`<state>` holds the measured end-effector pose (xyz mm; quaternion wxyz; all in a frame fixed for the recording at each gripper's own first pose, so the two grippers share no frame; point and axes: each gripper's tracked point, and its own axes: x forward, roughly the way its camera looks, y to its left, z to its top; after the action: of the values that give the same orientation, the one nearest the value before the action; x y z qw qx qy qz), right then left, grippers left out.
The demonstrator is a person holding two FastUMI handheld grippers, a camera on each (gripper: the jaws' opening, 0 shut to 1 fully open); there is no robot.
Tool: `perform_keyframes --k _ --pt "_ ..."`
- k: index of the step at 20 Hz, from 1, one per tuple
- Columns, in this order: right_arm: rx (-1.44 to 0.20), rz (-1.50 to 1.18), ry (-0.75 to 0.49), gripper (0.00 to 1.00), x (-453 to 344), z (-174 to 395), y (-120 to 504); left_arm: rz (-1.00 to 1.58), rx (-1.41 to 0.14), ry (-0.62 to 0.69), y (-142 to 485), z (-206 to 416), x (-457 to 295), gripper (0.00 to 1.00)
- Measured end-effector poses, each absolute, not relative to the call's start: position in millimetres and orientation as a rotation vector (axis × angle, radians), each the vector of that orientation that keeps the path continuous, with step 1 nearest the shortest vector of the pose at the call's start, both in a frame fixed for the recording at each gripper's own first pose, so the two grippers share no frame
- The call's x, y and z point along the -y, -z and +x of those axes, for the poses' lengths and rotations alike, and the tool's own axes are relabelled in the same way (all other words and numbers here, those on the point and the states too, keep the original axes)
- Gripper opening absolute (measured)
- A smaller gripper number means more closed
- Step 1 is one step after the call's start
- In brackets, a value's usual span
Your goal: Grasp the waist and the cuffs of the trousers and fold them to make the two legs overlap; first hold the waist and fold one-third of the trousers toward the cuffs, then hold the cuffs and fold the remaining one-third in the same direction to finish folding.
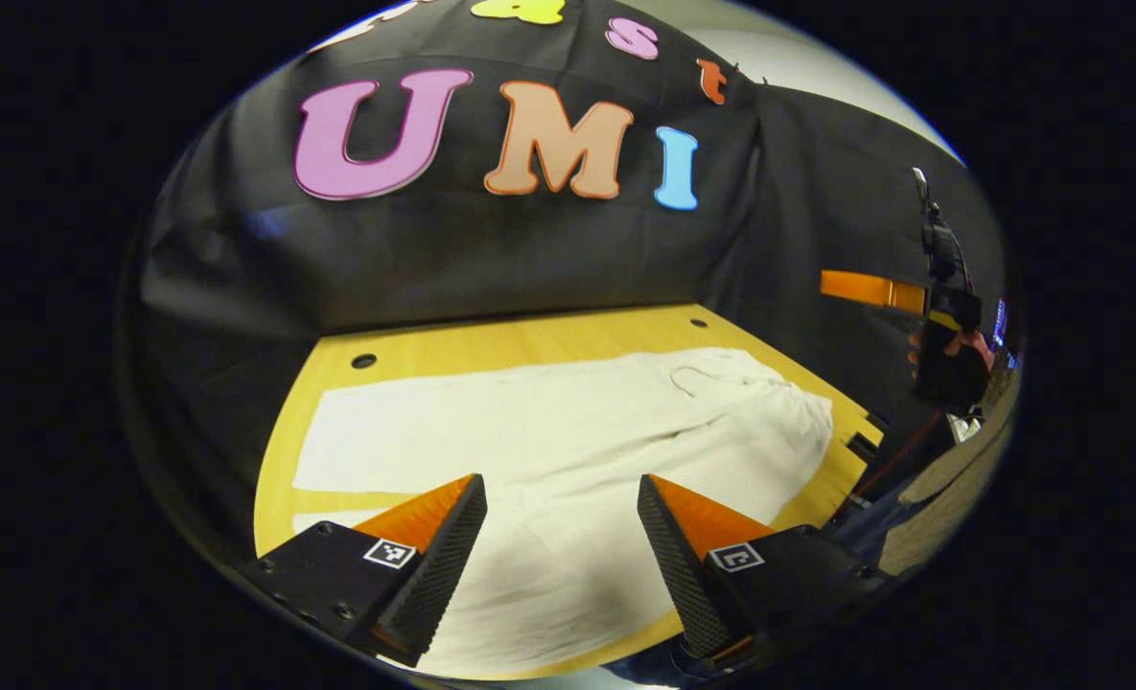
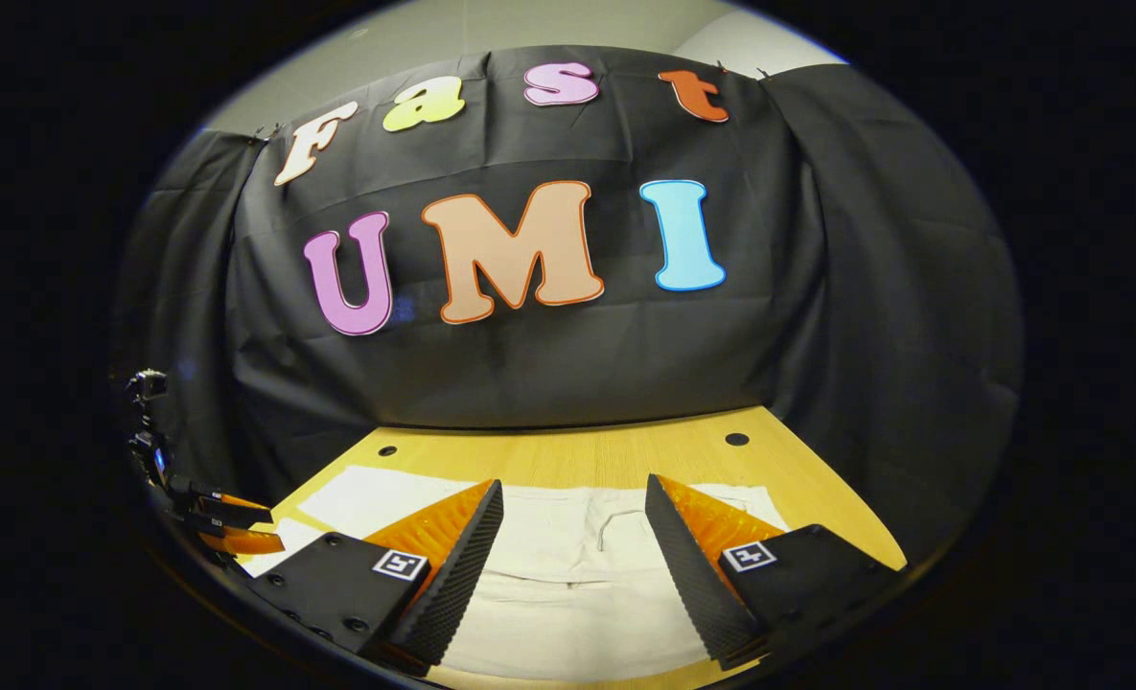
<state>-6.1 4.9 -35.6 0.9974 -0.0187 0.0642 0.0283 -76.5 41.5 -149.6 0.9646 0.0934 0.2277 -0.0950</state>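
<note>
Both jaws are held wide with nothing between them — the left gripper (image 1: 562, 494) and the right gripper (image 2: 573, 500) are poised above the white trousers (image 1: 568, 450), which are spread flat on the wooden table (image 1: 529, 340), waist to the right, legs unfolded.

The table (image 1: 529, 340) was a light wooden board with round holes near its far edge. White trousers (image 1: 568, 450) lay flat on it, spread across most of the surface, legs toward one side and the drawstring waist toward the other.
</note>
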Motion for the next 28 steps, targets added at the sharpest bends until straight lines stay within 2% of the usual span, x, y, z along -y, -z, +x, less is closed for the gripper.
perform_keyframes --k 1,8,11,19,24,28 --pt "-0.134 -0.047 -0.052 0.96 -3.3 -9.5 38.7 0.19 -0.498 0.216 160.8 -82.5 -42.5 0.95" --pt "-0.173 -0.058 -0.03 0.96 1.0 -21.6 50.1 0.291 -0.803 0.382 237.9 -139.1 -57.4 0.95" --pt "-0.181 -0.054 -0.019 0.96 2.4 -26.4 53.9 0.345 -0.884 0.414 255.0 -160.7 -68.4 0.94" --pt "-0.201 -0.057 0.034 0.96 10.4 -32.2 64.4 0.455 -1.002 0.433 289.5 -183.6 -105.5 0.94" --pt "-0.199 -0.055 0.045 0.96 10.4 -32.4 63.0 0.465 -1.024 0.426 299.3 -188.1 -112.6 0.93" --pt "-0.193 -0.069 0.043 0.96 11.4 -31.8 62.8 0.483 -1.033 0.409 304.7 -188.4 -122.0 0.87"
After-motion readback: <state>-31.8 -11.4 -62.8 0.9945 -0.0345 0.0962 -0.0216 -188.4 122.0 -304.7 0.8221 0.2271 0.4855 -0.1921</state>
